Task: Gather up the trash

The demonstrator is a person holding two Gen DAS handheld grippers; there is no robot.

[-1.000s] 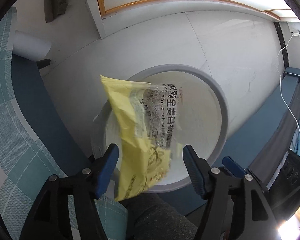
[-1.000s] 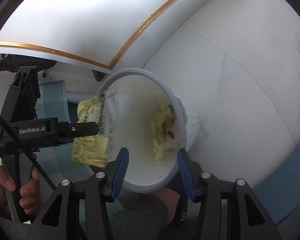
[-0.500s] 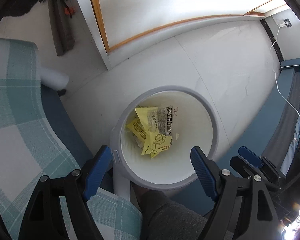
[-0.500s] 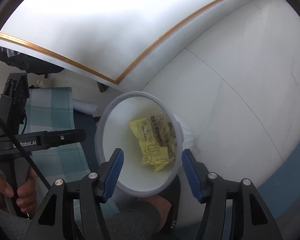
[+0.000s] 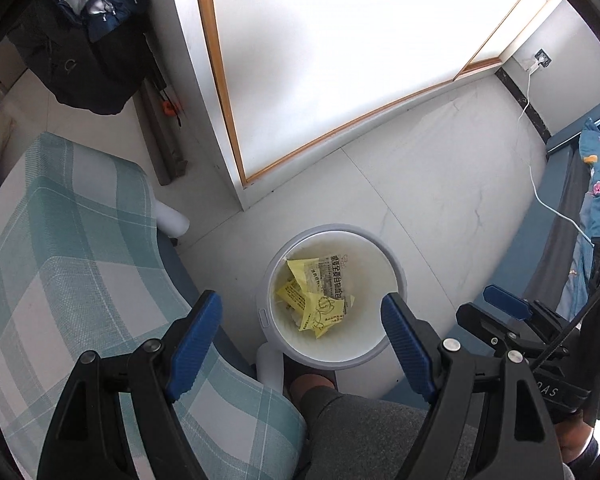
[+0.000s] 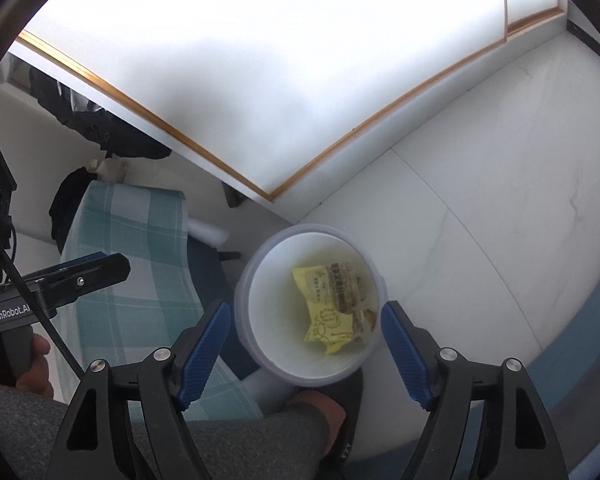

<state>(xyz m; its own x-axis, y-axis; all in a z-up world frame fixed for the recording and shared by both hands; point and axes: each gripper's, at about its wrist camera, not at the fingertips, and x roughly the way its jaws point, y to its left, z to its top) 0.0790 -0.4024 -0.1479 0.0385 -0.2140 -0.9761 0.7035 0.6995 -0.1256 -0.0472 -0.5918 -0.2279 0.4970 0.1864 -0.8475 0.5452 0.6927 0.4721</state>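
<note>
1. Your left gripper [image 5: 302,322] gapes wide, holding nothing; your right gripper [image 6: 305,324] is opening, nothing between its pads.
2. Both point down over the white bin [image 5: 396,276], where the yellow wrappers [image 5: 316,296] lie.
3. The bin stands on pale floor tile [image 5: 440,184], beside the checked chair [image 5: 60,264].

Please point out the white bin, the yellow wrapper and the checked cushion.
white bin [image 5: 396,276], left wrist view, right rim.
yellow wrapper [image 5: 320,312], left wrist view, yellow printed lower part.
checked cushion [image 5: 68,240], left wrist view, top surface.

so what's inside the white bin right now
Crumpled yellow wrappers with black print lie at the bottom of the white bin. Something whitish peeks out beneath them; whatever else they cover can't be seen.
</note>
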